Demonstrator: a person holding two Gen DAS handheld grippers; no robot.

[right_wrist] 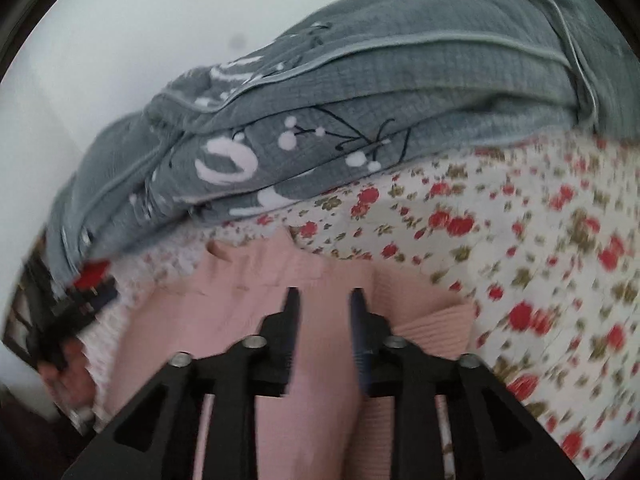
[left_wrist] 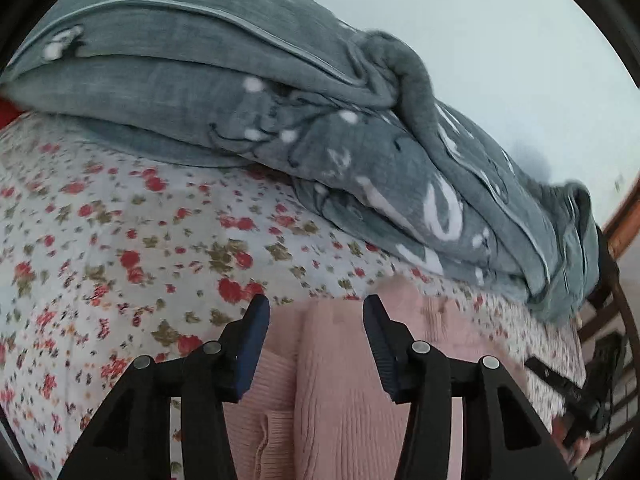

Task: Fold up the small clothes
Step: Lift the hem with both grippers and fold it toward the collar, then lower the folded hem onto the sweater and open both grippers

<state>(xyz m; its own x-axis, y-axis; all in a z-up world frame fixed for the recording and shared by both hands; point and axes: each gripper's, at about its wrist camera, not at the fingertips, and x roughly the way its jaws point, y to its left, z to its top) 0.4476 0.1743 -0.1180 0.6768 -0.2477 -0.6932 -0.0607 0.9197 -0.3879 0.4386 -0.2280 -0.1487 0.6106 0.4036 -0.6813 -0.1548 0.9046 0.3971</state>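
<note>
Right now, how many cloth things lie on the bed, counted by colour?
Pink: 1, the pink knit garment
Grey: 1, the grey blanket
White with red flowers: 1, the floral bedsheet
Total: 3

We see a bunched grey blanket (left_wrist: 256,92) along the far edge of the flowered bedsheet (left_wrist: 120,220), against a white wall (left_wrist: 500,40).

- The bed (left_wrist: 120,208) is covered by a white sheet printed with small red flowers.
- A grey quilt (left_wrist: 224,80) with white markings lies bunched along the far side of the bed.
- A pink ribbed garment (left_wrist: 332,380) lies on the sheet, just in front of the quilt.
</note>
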